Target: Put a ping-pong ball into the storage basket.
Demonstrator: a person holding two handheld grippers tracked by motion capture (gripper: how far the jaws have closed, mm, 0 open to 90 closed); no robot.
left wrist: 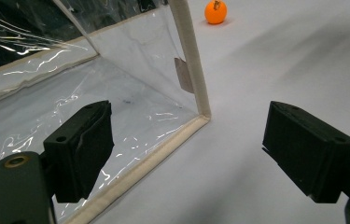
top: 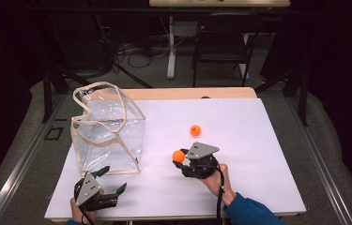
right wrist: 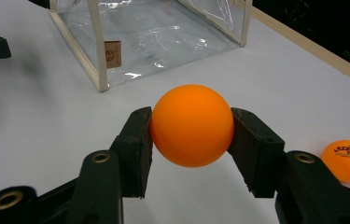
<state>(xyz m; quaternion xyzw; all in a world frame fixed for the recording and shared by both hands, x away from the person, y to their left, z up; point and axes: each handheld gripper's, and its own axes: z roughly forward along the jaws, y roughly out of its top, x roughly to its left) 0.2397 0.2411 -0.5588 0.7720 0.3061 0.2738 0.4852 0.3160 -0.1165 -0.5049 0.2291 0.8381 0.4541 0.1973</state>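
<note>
My right gripper (right wrist: 191, 127) is shut on an orange ball (right wrist: 192, 125), held a little above the white table; in the high view this ball (top: 179, 156) sits at the gripper's (top: 181, 159) left tip. A second orange ball (top: 195, 130) lies on the table farther back, also seen as the printed ball (right wrist: 346, 159) and the distant ball (left wrist: 215, 11). A clear plastic bag with beige trim (top: 109, 131) stands upright at the left. My left gripper (top: 113, 181) rests open near the bag's front corner; in its own view that gripper (left wrist: 189, 144) has nothing between its fingers.
The white table surface (top: 239, 187) ends in a wooden edge at the back. A dark chair (top: 223, 40) and table legs stand behind on the floor. The bag's beige edge (left wrist: 190, 51) is close to the left gripper's left jaw.
</note>
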